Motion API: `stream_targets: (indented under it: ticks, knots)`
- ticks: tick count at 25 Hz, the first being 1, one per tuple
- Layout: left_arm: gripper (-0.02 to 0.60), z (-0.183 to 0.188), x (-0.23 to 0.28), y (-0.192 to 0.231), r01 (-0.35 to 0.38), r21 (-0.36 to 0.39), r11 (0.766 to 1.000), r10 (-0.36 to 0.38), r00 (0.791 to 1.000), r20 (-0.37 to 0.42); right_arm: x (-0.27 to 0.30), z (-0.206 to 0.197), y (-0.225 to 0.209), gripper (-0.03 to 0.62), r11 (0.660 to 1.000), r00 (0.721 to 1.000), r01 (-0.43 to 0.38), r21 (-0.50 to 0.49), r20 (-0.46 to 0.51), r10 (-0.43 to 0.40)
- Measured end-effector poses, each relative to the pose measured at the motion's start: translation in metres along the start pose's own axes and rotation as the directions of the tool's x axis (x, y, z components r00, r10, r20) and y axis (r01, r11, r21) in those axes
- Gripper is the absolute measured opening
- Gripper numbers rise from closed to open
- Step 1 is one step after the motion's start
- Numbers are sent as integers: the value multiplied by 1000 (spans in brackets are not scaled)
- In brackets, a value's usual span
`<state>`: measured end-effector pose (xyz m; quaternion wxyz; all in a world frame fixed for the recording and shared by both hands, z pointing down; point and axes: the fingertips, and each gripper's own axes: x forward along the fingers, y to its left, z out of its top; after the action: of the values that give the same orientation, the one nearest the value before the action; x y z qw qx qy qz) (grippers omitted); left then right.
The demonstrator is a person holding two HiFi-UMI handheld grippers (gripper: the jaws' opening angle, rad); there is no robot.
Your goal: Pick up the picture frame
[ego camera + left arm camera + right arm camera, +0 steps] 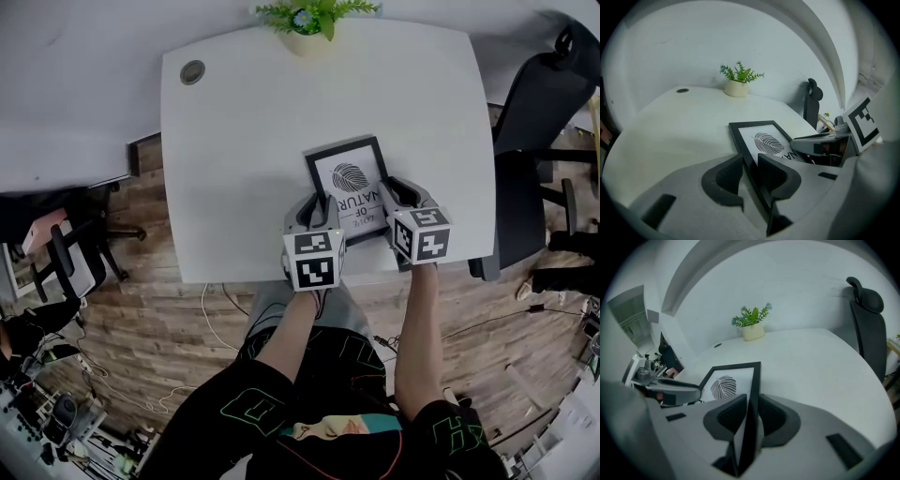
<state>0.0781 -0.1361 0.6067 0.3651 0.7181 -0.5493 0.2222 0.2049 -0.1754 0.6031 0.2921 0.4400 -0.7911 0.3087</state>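
Observation:
The picture frame is black, with a leaf print and lettering, and sits near the front edge of the white table. My left gripper is shut on the frame's left edge near its front corner. In the left gripper view both pads of the left gripper press on that black edge of the frame. My right gripper is shut on the right edge. The right gripper view shows the frame standing thin between the right gripper's pads. Its far end seems to rest on the table.
A small potted plant stands at the table's far edge, and a round cable grommet sits at the far left corner. A black office chair stands to the table's right. Another chair and clutter lie on the wooden floor at the left.

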Motion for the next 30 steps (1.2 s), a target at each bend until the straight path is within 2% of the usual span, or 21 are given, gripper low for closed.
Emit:
stream_targets:
  ticks: [9,21,30]
  knots:
    - [81,20,-20,21,-8,45,999,6,998,60,-12,9,26,74,998,997,44,42,64,-47]
    - [78,52,-57,42,46,127,991,-63,989,134,-34,36,70,72,992,979,109,68,164,-118]
    - [80,74,-85,63,65,165,984,-100,972,213,-50,63,105,72,987,959,154,34,237,-158]
